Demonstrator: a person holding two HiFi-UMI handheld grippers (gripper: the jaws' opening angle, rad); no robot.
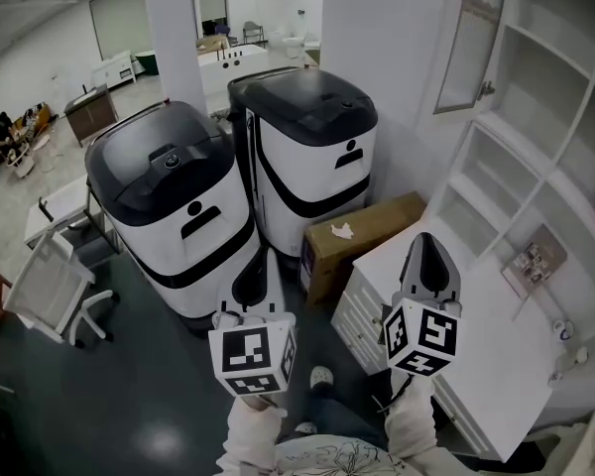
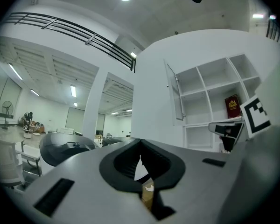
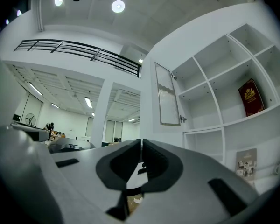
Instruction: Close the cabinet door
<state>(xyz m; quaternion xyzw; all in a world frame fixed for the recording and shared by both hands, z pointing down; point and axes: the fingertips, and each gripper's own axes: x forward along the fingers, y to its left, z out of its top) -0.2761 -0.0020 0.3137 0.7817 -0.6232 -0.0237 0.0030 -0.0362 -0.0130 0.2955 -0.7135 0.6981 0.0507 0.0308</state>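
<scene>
Currently there is no contact with the door (image 1: pixel 466 40): it stands swung open at upper right of the head view, beside the shelves (image 1: pixel 565 97), with its knob (image 1: pixel 487 89) near the lower edge. Left gripper (image 1: pixel 251 271) and right gripper (image 1: pixel 428 251) sit low centre, both well apart from the door and below it. Left gripper (image 2: pixel 140 146) view: jaws together, nothing between them, door (image 2: pixel 173 97) right of centre. Right gripper (image 3: pixel 141 146) view: jaws all but touching, only a thin slit, nothing held; door (image 3: pixel 167 94) is just above centre, knob (image 3: pixel 182 119) at its lower right. Judgement: the step in hand is the reach. The right gripper looks better placed, since the door lies almost straight along its jaws. A grasp seems unneeded: keep the jaws closed and press their tips flat on the panel near the knob side, likely the free edge, where leverage is best. Push in an arc toward the shelves, slowly near the end, so the door seats without bouncing. The hinge edge is unclear from these views; confirm on approach.
</scene>
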